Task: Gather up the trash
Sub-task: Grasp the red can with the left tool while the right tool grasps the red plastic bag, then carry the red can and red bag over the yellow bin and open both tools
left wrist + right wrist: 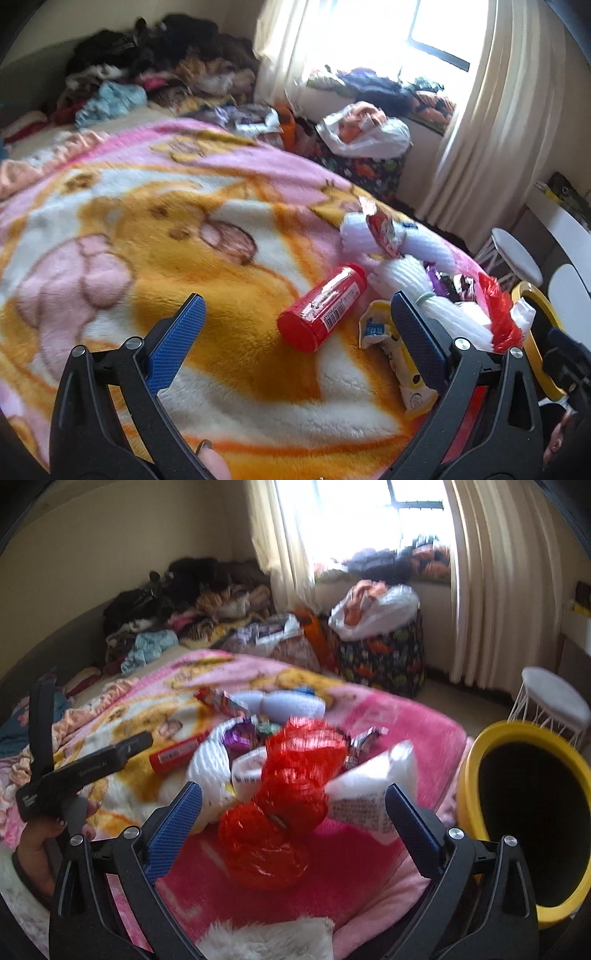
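Observation:
A red cylindrical can (323,308) lies on its side on the patterned blanket (147,229), just ahead of my open left gripper (295,321). A yellow and white wrapper (391,354) lies by its right finger. More trash sits to the right: a red foil wrapper (384,229), white crumpled paper (402,273), purple wrappers (443,280). In the right wrist view a crumpled red plastic bag (288,797) lies between the fingers of my open right gripper (293,812), untouched. A white packet (365,797) and the red can (173,755) lie around it. A yellow bin (476,760) stands at the right.
Piled clothes (147,74) cover the bed's far end. A patterned hamper (384,657) with a white bag stands under the curtained window (354,517). A white wire stool (554,698) stands beyond the bin. A hand holding the left gripper's handle (74,775) shows at the left.

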`<state>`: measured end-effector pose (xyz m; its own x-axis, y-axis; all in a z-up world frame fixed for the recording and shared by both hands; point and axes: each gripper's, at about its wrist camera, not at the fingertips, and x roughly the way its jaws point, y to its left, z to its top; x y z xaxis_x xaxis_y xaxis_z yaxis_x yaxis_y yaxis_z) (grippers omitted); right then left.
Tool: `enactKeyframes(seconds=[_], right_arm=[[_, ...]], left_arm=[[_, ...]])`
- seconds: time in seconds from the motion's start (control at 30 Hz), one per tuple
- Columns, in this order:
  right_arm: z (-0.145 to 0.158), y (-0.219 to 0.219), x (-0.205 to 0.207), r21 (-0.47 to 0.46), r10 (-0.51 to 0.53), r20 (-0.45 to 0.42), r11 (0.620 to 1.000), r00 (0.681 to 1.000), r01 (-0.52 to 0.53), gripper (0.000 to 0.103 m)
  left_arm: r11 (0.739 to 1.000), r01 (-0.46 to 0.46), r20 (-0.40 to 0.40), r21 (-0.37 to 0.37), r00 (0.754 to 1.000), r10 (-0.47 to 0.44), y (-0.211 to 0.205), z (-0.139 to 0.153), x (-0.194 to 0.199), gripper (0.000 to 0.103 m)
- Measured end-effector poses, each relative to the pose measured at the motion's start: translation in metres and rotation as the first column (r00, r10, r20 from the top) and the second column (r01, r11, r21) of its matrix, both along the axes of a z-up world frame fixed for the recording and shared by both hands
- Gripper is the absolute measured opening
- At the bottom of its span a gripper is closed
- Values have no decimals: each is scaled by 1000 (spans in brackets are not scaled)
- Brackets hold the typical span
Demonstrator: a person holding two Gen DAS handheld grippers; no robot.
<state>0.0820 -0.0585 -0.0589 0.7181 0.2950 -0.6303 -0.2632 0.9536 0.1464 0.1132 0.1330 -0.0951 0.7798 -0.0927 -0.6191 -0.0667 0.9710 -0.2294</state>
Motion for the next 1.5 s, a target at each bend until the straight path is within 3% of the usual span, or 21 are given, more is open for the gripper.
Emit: enactKeyframes(seconds=[0.23, 0.33, 0.47, 0.63, 0.8, 1.17, 1.5], right_arm=[[-22, 11, 17, 2, 42, -148, 999, 988, -42, 72], [-27, 10, 19, 21, 46, -176, 999, 983, -43, 59], [-26, 3, 17, 68, 54, -183, 997, 982, -42, 52], [-17, -6, 15, 124, 61, -157, 991, 986, -42, 48], [-5, -13, 6, 151, 69, -104, 987, 992, -52, 47], [13, -28, -3, 187, 66, -40, 981, 997, -58, 47], [27, -47, -10, 204, 40, 9, 978, 999, -41, 47]], left_arm=[[996, 31, -82, -82, 996, -38, 7, -24, 25, 70], [994, 46, -83, -99, 995, -54, 6, -26, 27, 66], [991, 69, -85, -112, 993, -78, -2, -28, 29, 58], [990, 86, -104, -114, 990, -98, -14, -30, 31, 38], [993, 72, -81, -95, 994, -80, -20, -22, 25, 31], [996, 42, 40, -83, 998, -39, -27, 23, -3, 27], [993, 92, 154, -77, 985, -80, -53, 70, -20, 27]])
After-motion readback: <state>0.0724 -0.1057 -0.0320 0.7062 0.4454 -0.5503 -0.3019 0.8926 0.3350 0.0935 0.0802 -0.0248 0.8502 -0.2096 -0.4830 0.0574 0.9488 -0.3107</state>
